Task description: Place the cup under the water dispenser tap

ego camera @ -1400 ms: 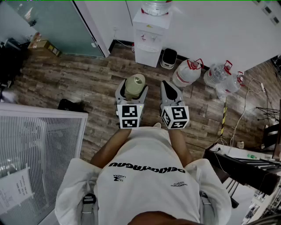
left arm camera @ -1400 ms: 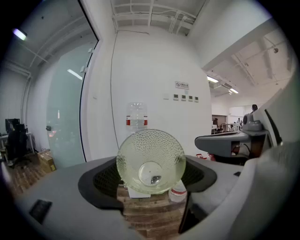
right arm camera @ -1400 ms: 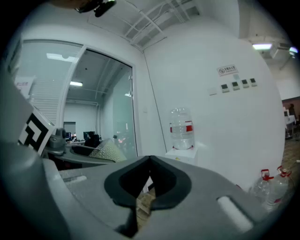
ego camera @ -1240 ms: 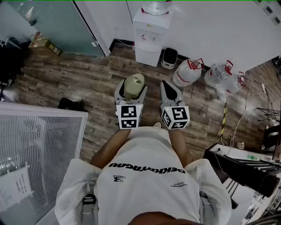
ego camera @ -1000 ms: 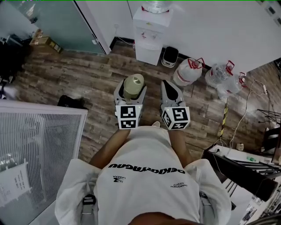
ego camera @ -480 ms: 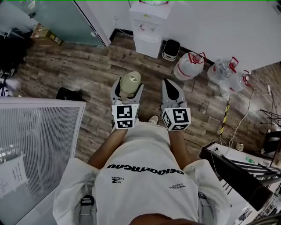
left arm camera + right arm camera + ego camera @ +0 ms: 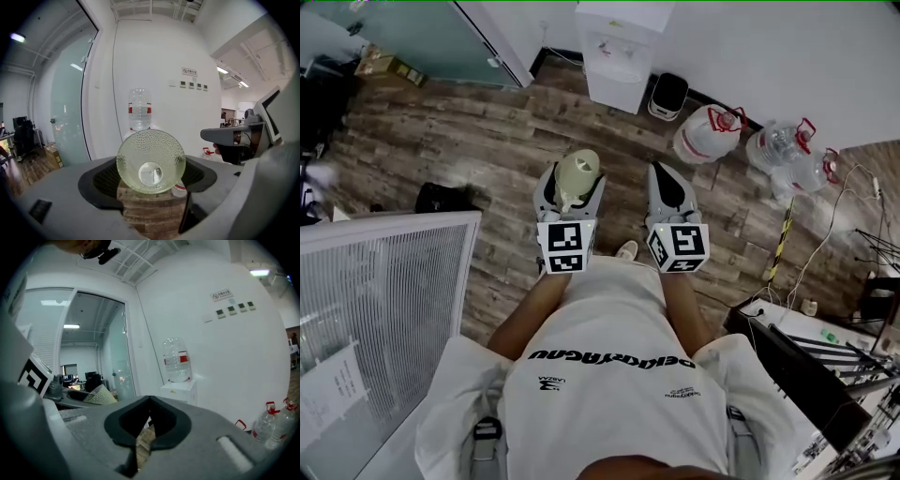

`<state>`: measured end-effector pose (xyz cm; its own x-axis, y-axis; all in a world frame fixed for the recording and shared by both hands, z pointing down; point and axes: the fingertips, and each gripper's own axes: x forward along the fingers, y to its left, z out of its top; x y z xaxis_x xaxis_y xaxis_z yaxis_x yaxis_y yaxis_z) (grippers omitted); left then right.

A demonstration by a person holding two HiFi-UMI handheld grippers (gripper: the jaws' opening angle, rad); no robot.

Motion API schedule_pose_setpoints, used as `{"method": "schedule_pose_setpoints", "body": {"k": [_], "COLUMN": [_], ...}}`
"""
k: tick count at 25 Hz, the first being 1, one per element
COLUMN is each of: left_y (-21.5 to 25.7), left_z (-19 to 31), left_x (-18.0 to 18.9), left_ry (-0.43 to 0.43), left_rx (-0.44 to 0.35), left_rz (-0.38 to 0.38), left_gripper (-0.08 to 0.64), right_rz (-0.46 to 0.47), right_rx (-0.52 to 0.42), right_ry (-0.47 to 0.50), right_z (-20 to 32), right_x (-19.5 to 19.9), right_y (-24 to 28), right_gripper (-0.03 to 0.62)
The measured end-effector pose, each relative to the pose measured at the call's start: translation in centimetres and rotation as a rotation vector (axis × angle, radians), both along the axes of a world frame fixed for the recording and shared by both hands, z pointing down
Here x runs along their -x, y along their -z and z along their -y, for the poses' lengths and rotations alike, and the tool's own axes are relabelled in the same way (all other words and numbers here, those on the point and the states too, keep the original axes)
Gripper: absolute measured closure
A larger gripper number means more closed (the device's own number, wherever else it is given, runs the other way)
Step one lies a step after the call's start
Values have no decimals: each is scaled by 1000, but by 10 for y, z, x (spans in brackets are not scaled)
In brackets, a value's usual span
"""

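Cup in left gripper

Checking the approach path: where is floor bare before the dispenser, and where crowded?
Bare wooden floor lies between the white water dispenser and the pale green dimpled glass cup. Crowded beside the dispenser: black bin, plastic water jugs.

Person's got on a white short-sleeved T-shirt with black lettering across it, plus two tiny black logos just under that lettering. Further down from the lettering, on both sides, there are grey straps with black buckles. Up past the lettering, the left gripper and right gripper are smooth grey moulded shells that taper toward the tips, each carrying a white cube with black square markers. The jaw pads are black and textured. A pale shoe toe shows between the cubes.
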<state>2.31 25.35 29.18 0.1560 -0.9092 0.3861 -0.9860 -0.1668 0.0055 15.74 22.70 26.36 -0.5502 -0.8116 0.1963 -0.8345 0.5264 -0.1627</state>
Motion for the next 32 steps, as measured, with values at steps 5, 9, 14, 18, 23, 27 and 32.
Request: {"method": "schedule_pose_setpoints", "body": {"k": [5, 9, 14, 18, 23, 27, 32], "left_y": [3, 9, 8, -1, -16, -28, -36], "left_z": [67, 129, 179, 205, 217, 224, 227], "left_x": [33, 71, 107, 132, 147, 144, 137], "left_ry": [-32, -49, -108, -160, -214, -249, -266], "left_rx": [-16, -17, -2, 24, 51, 73, 81], "left_rz": [-39, -75, -88, -91, -100, -119, -117], "left_gripper": [190, 190, 190, 190, 190, 190, 190], "right_rz": [-40, -72, -109, -129, -164, -207, -214], "right_rx": [-19, -62, -103, -95, -58, -36, -14], "right_ry": [-5, -30, -91, -114, -142, -164, -163], "right_z": [55, 105, 153, 180, 188, 193, 193], "right_x": [40, 76, 115, 150, 171, 171, 171], "right_y": [6, 22, 36, 36, 26, 17, 4], "right_gripper": [594, 594, 594, 594, 594, 594, 594]}}
